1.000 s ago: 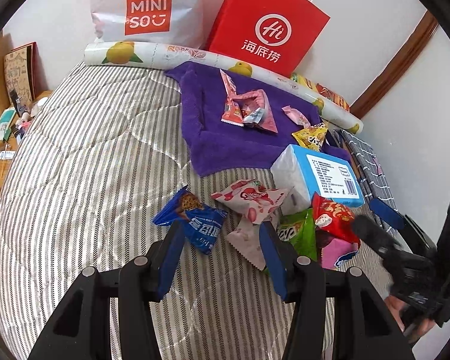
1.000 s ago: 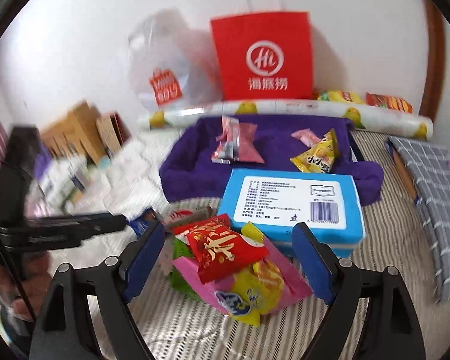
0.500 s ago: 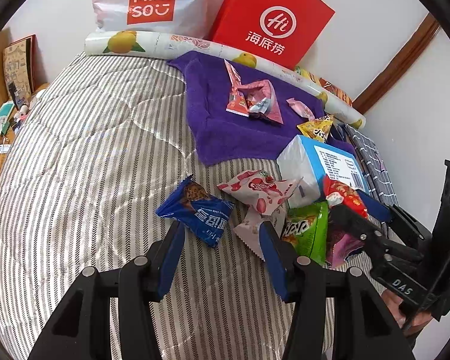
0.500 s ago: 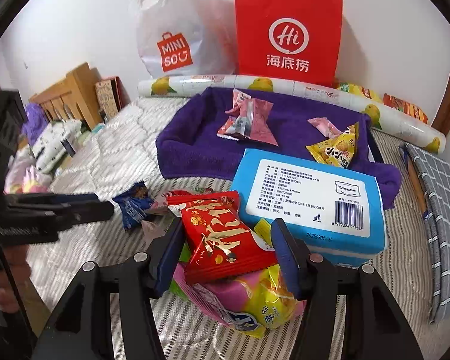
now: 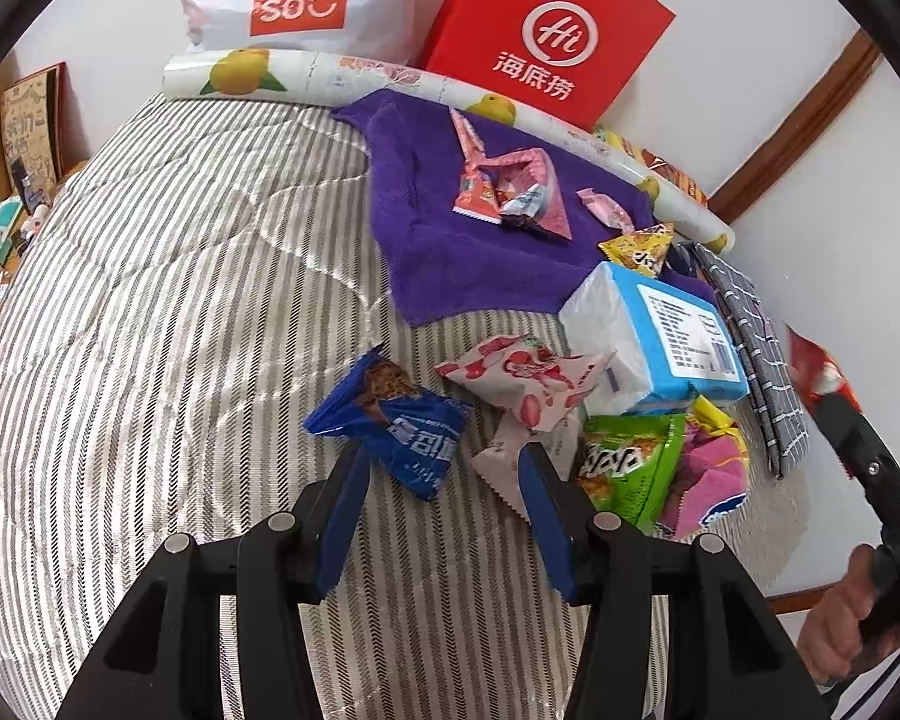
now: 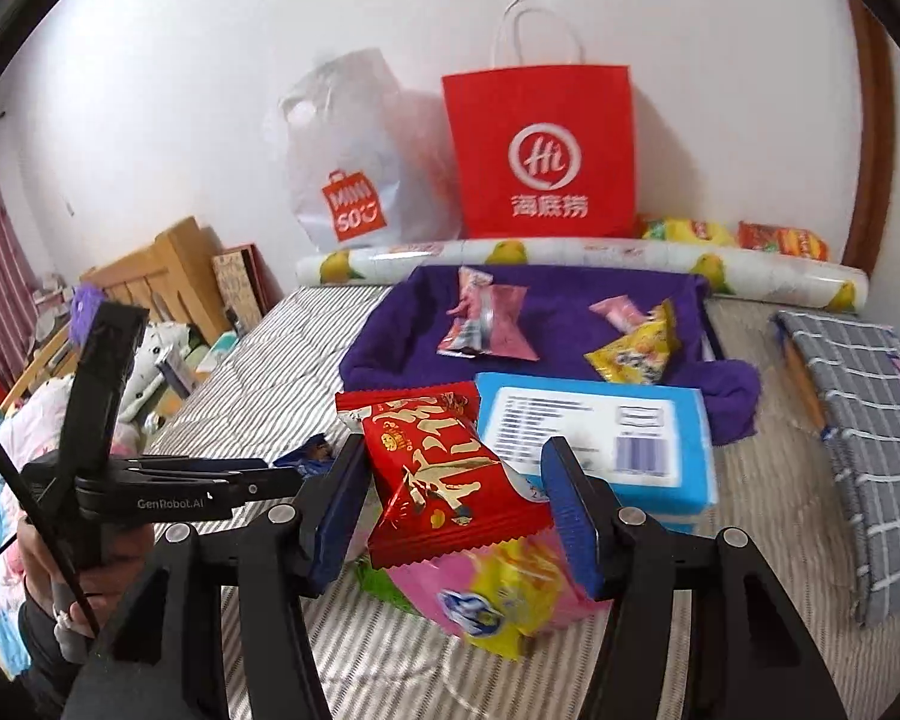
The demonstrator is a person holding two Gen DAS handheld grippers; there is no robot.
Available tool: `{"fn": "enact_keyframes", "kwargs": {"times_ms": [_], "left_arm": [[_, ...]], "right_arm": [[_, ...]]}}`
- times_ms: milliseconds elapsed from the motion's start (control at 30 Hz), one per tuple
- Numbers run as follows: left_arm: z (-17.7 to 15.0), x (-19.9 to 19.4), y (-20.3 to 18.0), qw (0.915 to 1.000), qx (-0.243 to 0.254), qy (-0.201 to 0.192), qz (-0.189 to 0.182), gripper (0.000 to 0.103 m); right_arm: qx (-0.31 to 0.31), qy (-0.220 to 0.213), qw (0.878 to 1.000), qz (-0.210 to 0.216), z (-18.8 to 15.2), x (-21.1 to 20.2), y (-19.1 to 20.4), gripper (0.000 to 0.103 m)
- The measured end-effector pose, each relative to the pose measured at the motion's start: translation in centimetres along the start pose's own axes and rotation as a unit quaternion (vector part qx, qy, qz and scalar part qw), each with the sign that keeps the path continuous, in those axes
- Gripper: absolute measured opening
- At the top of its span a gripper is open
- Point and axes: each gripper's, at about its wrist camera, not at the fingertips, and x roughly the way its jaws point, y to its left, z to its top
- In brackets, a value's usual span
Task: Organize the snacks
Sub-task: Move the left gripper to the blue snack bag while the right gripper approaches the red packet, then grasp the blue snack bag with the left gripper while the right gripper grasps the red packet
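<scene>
- The right gripper (image 6: 457, 498) is clamped on a red packet (image 6: 450, 474); its blue pads press the packet's two side edges, and the packet sits lifted above the pile, tilted, its lower edge hanging toward the camera.
- Those jaws have just been closing, with the red packet between them.
- Right under the red packet lies a pink-and-yellow packet (image 6: 498, 594) on the striped bed (image 6: 282, 360), with a sliver of green packet beside it.
- Just behind the right gripper stands a blue tissue pack (image 6: 600, 438), partly covered by the red packet.
- The left gripper (image 5: 444, 468) hangs over the bed with its jaws apart and nothing held.
- A blue cookie packet (image 5: 390, 420) lies just ahead of the left gripper, its near corner reaching into the gap by the left finger; the pads do not press it.
- A white packet with red print (image 5: 522, 378) lies ahead of the right finger; a paler wrapper beneath it touches that fingertip.
- The green packet (image 5: 630, 462) lies to the right of the left gripper, beside the pink one.
- Farther back, a purple towel (image 5: 450, 252) carries pink packets (image 5: 510, 192) and a yellow triangular packet (image 5: 639, 249).
- A red paper bag (image 6: 540, 150) and a white plastic bag (image 6: 354, 180) lean on the wall behind the towel.
</scene>
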Motion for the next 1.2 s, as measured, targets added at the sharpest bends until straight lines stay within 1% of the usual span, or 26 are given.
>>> {"fn": "enact_keyframes", "kwargs": {"times_ms": [67, 200, 400, 467, 533, 567, 633, 700, 800, 933, 1033, 1133, 1167, 1200], "left_arm": [[0.0, 0.1, 0.4, 1.0, -0.009, 0.001, 0.001, 0.049], [0.0, 0.2, 1.0, 0.9998, -0.02, 0.002, 0.003, 0.049], [0.3, 0.4, 0.2, 0.9999, -0.012, -0.001, 0.003, 0.049], [0.5, 0.8, -0.3, 0.9999, 0.0, -0.004, 0.014, 0.049], [0.6, 1.4, -0.7, 0.9992, 0.011, -0.003, 0.037, 0.049], [0.6, 1.7, -0.8, 0.9991, 0.012, -0.001, 0.04, 0.049], [0.5, 2.6, -0.8, 0.9988, 0.016, 0.008, 0.046, 0.049], [0.4, 3.4, -0.7, 0.9976, 0.022, 0.01, 0.065, 0.049], [0.5, 3.7, -0.7, 0.9971, 0.034, -0.003, 0.068, 0.059], [0.8, 4.3, -1.2, 0.9957, 0.058, -0.009, 0.071, 0.069], [0.8, 4.9, -2.0, 0.9928, 0.076, -0.016, 0.092, 0.071], [0.5, 5.1, -2.6, 0.9889, 0.095, -0.027, 0.111, 0.071], [0.4, 5.1, -2.7, 0.9878, 0.1, -0.03, 0.115, 0.07], [0.2, 5.1, -2.8, 0.9864, 0.105, -0.033, 0.122, 0.065]], "right_arm": [[0.007, -0.003, 1.0, -0.011, -0.4, -0.6, -0.9, 0.058], [0.032, -0.001, 0.998, -0.047, -1.7, -1.5, -3.7, 0.058], [0.067, 0.007, 0.994, -0.082, -4.0, -2.2, -7.3, 0.058], [0.075, 0.014, 0.993, -0.087, -4.9, -2.1, -8.1, 0.058], [0.082, 0.025, 0.992, -0.095, -5.7, -1.5, -8.8, 0.058], [0.084, 0.032, 0.991, -0.098, -6.1, -1.1, -9.2, 0.058], [0.087, 0.039, 0.991, -0.099, -6.8, -0.6, -9.5, 0.058], [0.09, 0.044, 0.99, -0.095, -7.2, -0.2, -9.8, 0.058], [0.092, 0.049, 0.99, -0.092, -7.6, 0.4, -10.2, 0.058], [0.094, 0.055, 0.99, -0.087, -7.9, 1.0, -10.4, 0.058], [0.095, 0.062, 0.99, -0.087, -8.1, 1.7, -10.6, 0.058], [0.096, 0.07, 0.989, -0.09, -8.4, 2.4, -10.8, 0.058], [0.096, 0.074, 0.989, -0.09, -8.6, 2.6, -10.8, 0.058], [0.095, 0.077, 0.988, -0.091, -8.7, 2.9, -10.8, 0.058]]}}
